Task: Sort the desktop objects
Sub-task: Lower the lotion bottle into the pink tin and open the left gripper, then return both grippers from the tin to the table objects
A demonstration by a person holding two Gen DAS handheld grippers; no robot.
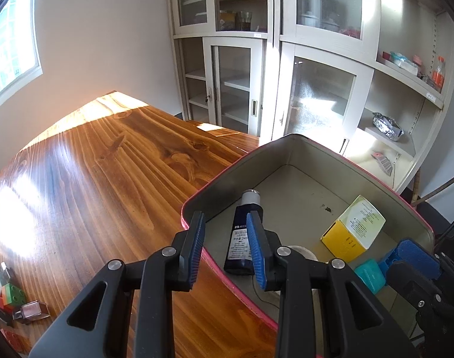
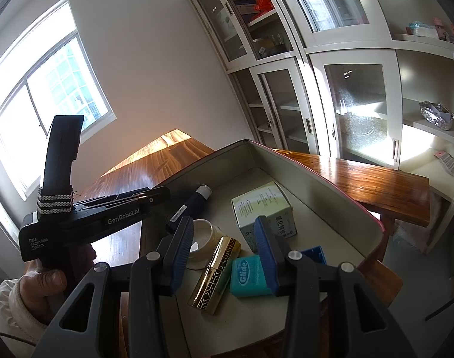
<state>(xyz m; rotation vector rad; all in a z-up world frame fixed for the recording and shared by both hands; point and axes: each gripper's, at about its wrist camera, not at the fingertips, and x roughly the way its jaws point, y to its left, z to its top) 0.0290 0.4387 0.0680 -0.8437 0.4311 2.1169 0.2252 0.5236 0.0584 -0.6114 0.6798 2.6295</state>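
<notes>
Left wrist view: left gripper [image 1: 225, 238], black arms with blue ribbed pads, jaws a narrow gap apart and empty, poised over the near left rim of the open rectangular metal tin with red outer edge [image 1: 316, 146]. Dark navy squeeze tube with silver cap [image 1: 241, 238] lies on the tin floor below and just ahead of the pads, its right side hidden behind the right pad; no contact visible. Yellow and pale green cardboard box [image 1: 353, 228] sits to the right of the gripper, inside the tin. Teal plastic floss case [image 1: 370, 274] lies further right and nearer, beside the blue pad of the right gripper [image 1: 411, 253]. Polished wooden table [image 1: 107, 179] extends ahead and left. Red and green toy bricks [image 1: 9, 295] and a small clear nail-polish bottle [image 1: 31, 311] rest on the table, well left of the gripper.

Right wrist view: right gripper [image 2: 224, 244] hovers over the tin [image 2: 331, 185], jaws partly apart, nothing clamped. Below and between its pads lie a gold and black patterned lipstick tube [image 2: 215, 277] and the floss case [image 2: 246, 277], touching each other. White round jar [image 2: 201, 237] sits beside the left pad; the box [image 2: 259, 205] ahead; the navy tube [image 2: 194, 203] ahead-left. Left gripper body [image 2: 86, 220] stands to the left, gripped by a hand [image 2: 45, 283] in a pale sleeve [image 2: 9, 307]
</notes>
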